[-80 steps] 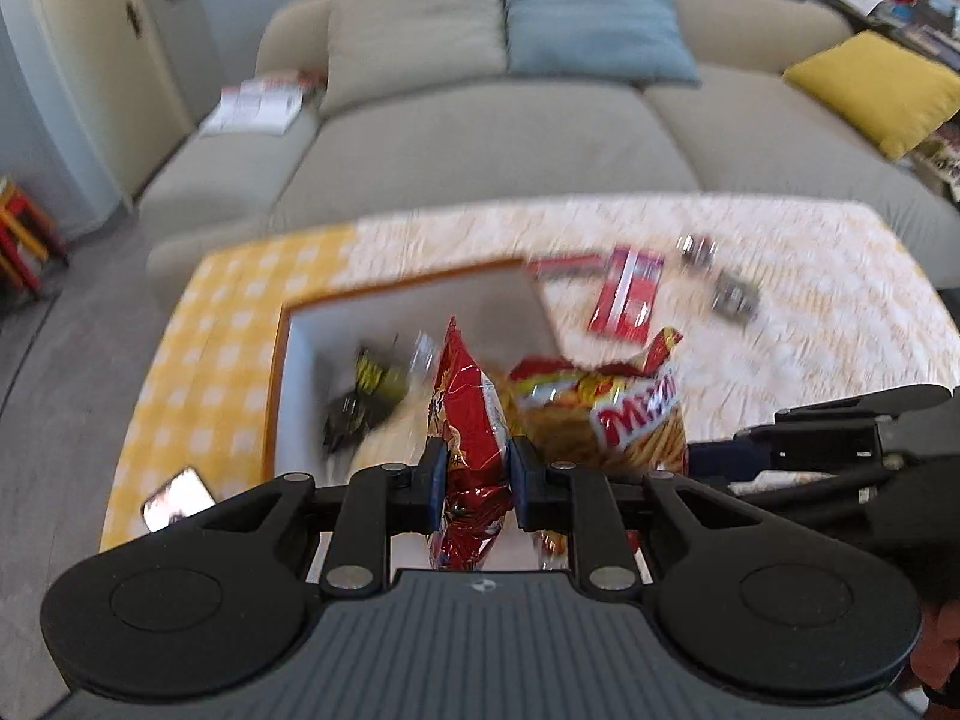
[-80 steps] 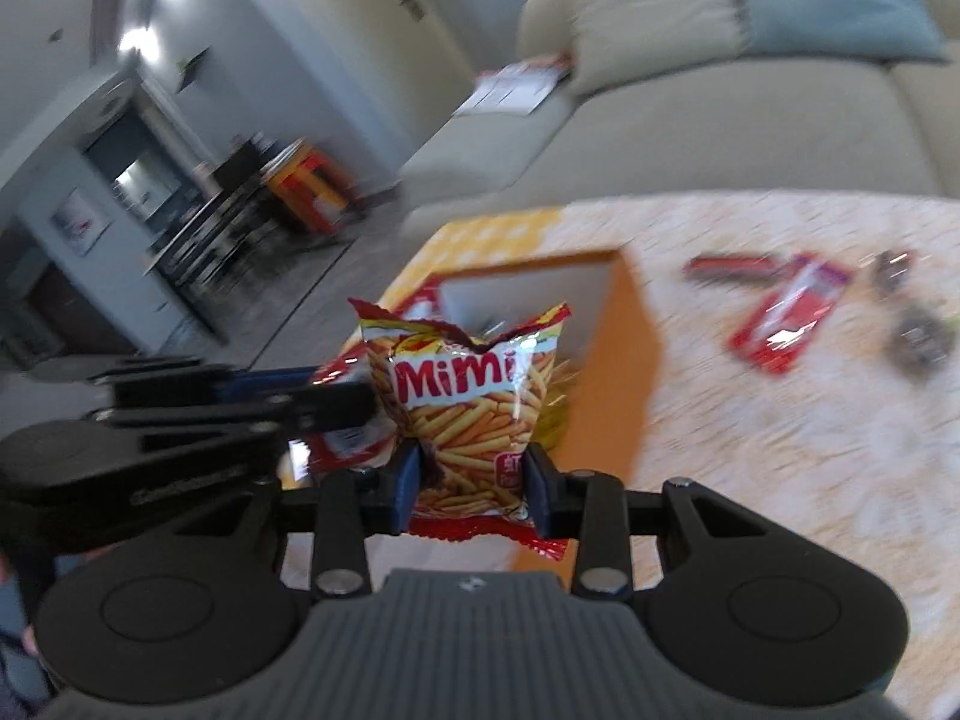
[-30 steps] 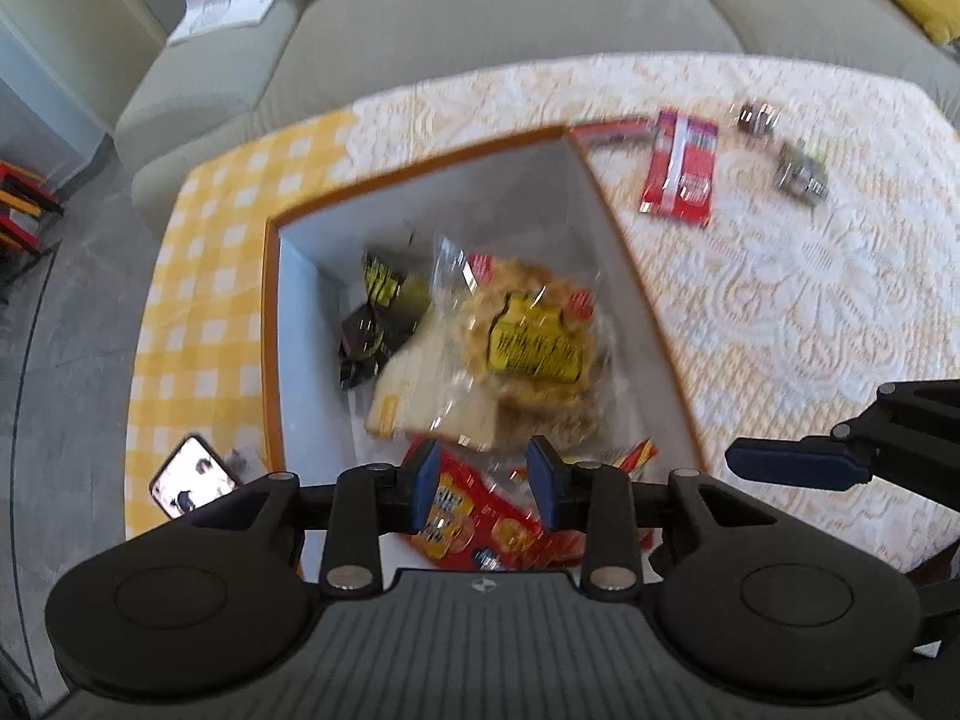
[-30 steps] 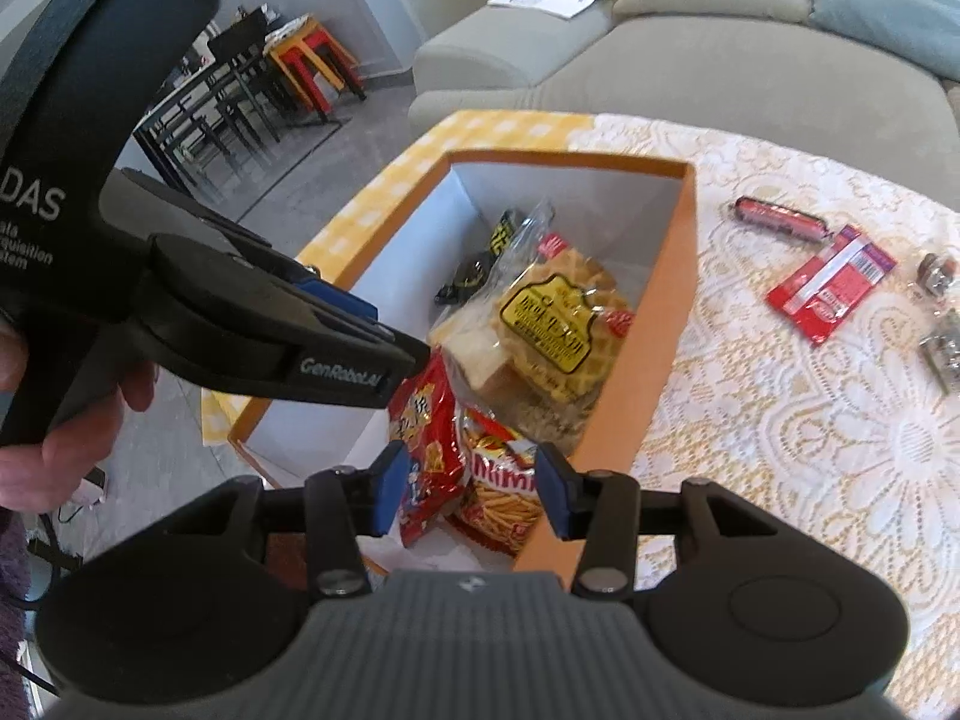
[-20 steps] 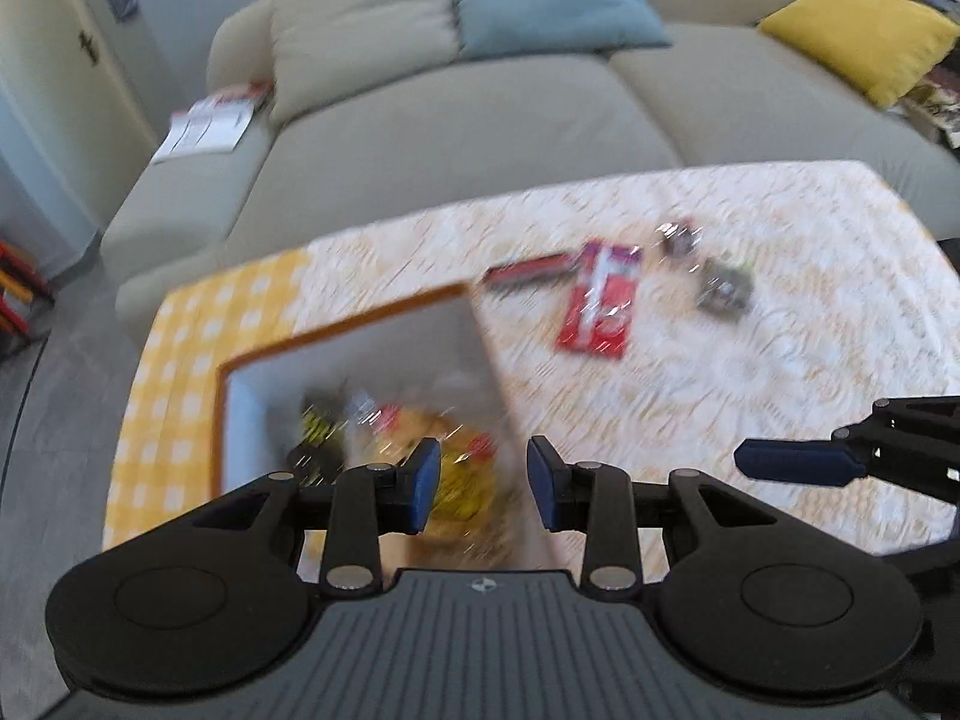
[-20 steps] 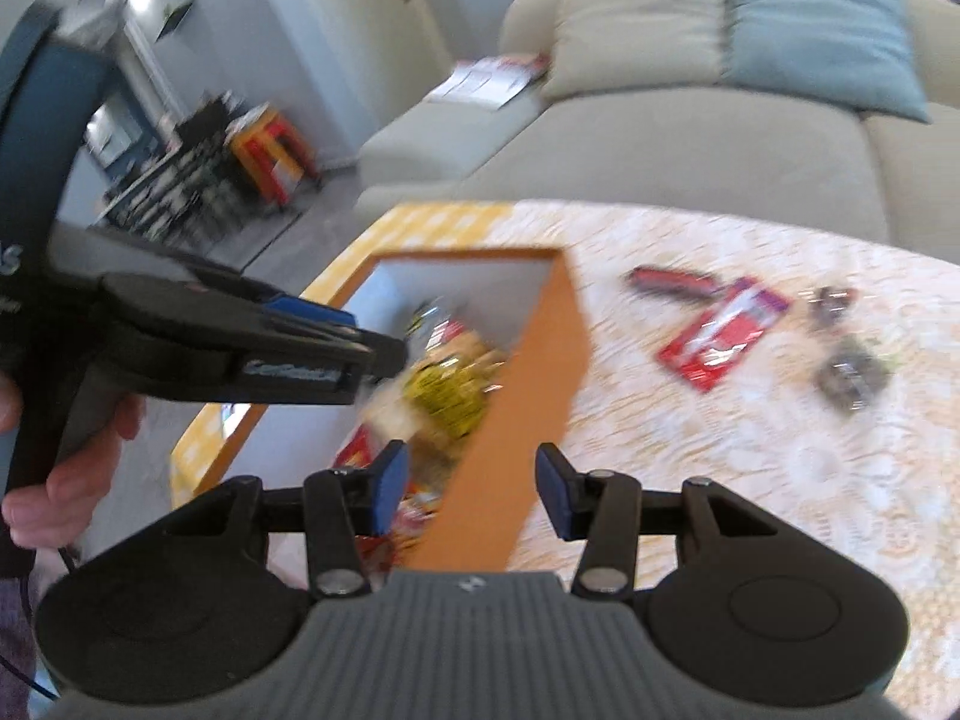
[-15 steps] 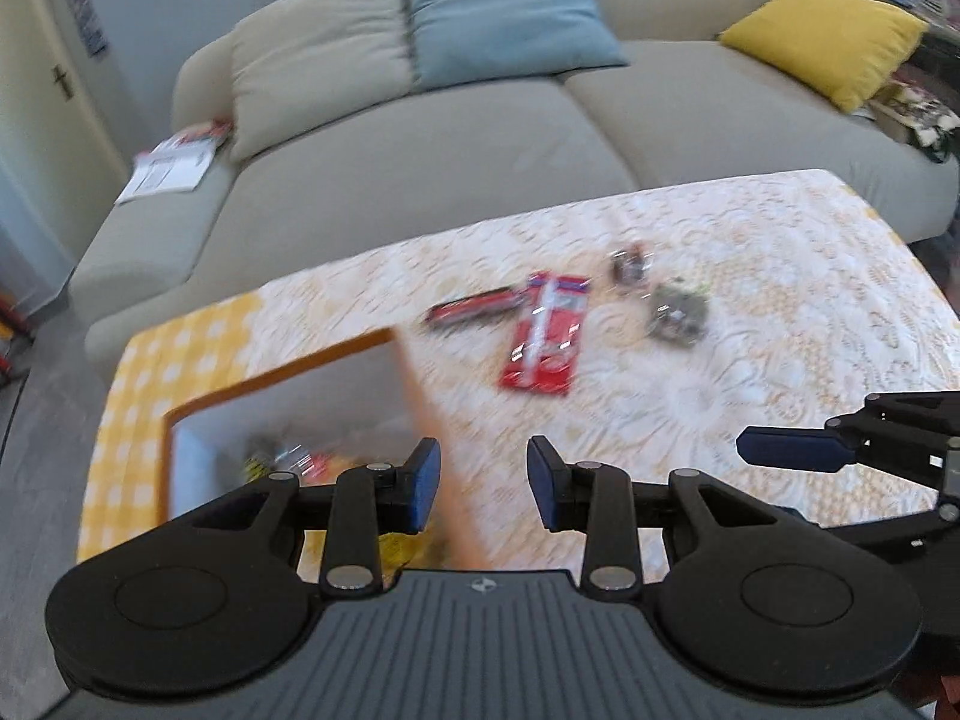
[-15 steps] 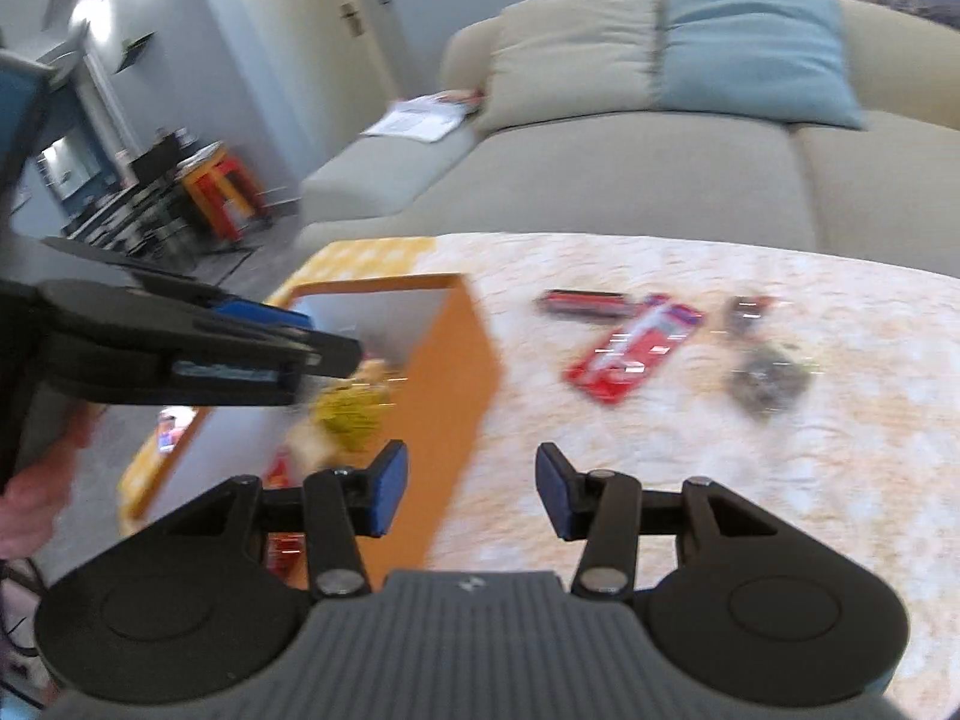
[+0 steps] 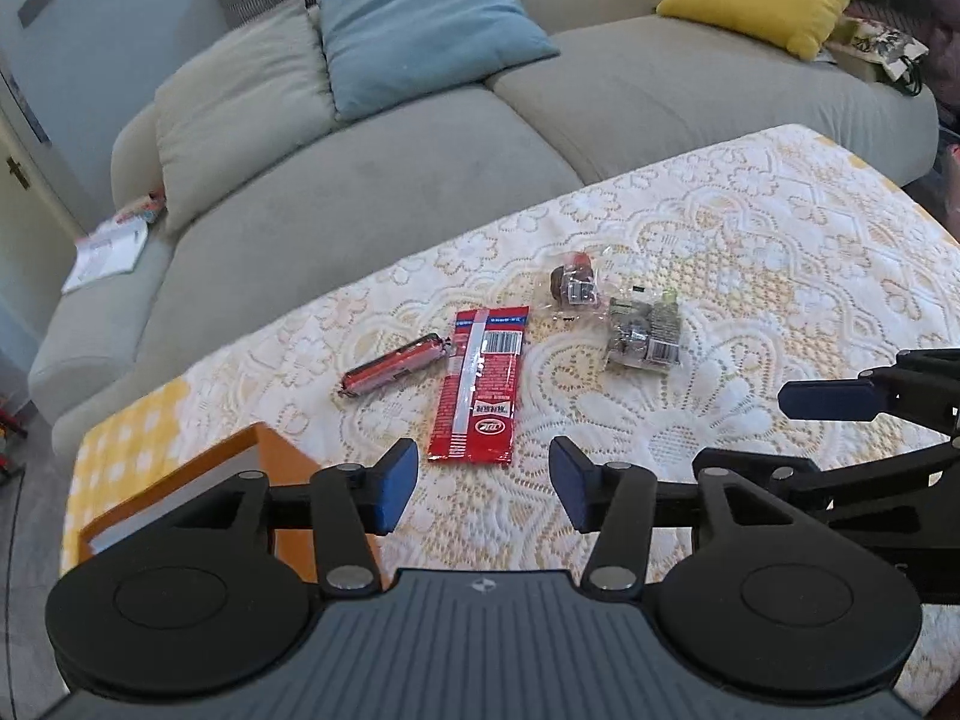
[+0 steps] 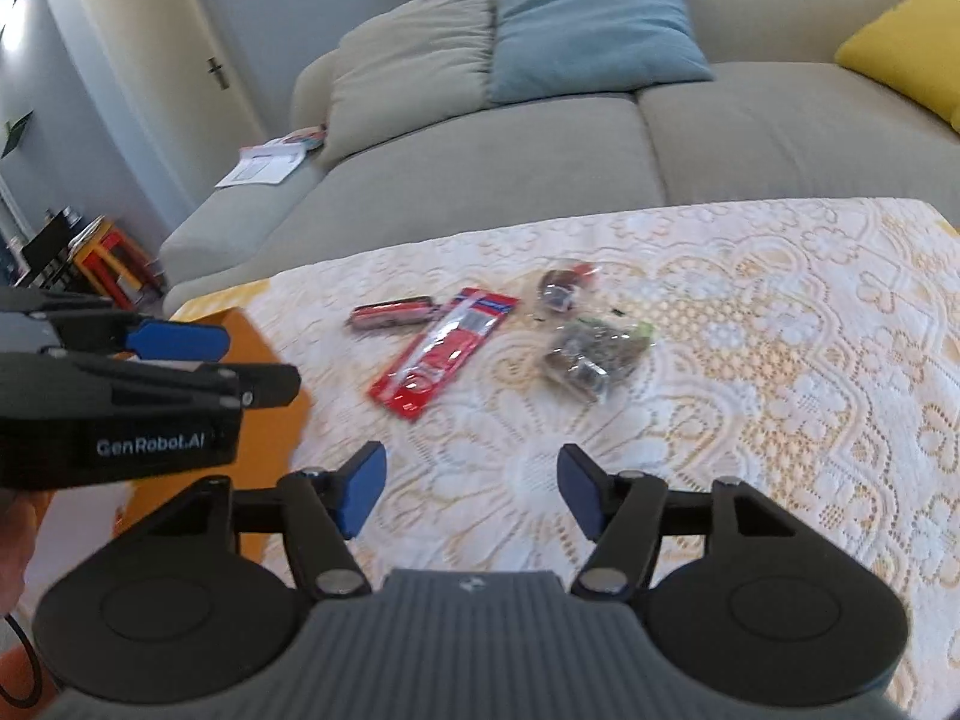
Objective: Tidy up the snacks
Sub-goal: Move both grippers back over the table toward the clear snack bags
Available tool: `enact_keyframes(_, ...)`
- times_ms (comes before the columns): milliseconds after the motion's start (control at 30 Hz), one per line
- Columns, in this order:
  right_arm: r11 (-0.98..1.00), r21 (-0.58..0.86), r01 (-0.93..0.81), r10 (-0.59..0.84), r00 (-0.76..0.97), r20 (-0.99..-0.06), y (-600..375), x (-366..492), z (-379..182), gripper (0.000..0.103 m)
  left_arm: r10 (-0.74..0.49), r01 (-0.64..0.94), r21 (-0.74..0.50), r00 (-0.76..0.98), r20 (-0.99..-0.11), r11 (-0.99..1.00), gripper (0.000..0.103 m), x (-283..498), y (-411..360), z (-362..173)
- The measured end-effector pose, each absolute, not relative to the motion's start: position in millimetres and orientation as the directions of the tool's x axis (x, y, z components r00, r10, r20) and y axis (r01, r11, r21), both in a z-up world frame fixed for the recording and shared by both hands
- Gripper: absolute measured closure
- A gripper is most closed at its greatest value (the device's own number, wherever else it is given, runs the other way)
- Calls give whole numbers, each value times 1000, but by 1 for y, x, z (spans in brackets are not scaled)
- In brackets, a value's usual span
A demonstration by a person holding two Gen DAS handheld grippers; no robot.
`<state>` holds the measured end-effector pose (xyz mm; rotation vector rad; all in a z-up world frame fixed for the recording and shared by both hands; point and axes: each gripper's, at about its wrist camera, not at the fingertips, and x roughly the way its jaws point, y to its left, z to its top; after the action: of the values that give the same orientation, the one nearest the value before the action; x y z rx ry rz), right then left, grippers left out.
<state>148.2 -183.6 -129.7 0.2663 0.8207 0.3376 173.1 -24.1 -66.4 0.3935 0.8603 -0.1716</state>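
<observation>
Beside the wide, empty right hand-held gripper (image 10: 471,492), the equally wide, empty left hand-held gripper (image 9: 483,489) reads "GenRobot.AI".

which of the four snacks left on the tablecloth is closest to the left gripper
The flat red packet, lying lengthwise just ahead of the open left gripper. The red sausage stick and two clear-wrapped snacks lie farther off.

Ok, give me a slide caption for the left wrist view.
Open left tool above a flat red snack packet on the lace tablecloth, orange box alongside.

Lace-covered table (image 9: 780,252) with four snack packets (image 9: 480,390), orange box (image 9: 180,480).
</observation>
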Motion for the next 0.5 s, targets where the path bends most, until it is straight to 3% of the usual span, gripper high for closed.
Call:
enact_keyframes(200,920,369,-131,361,652,-667,-193,185,-149,41,-14,265,185,606,-795,946,43,209,-17,-80)
enact_keyframes(500,903,429,-12,337,640,-691,-192,238,-176,40,4,241,179,586,-810,954,45,257,-23,-105)
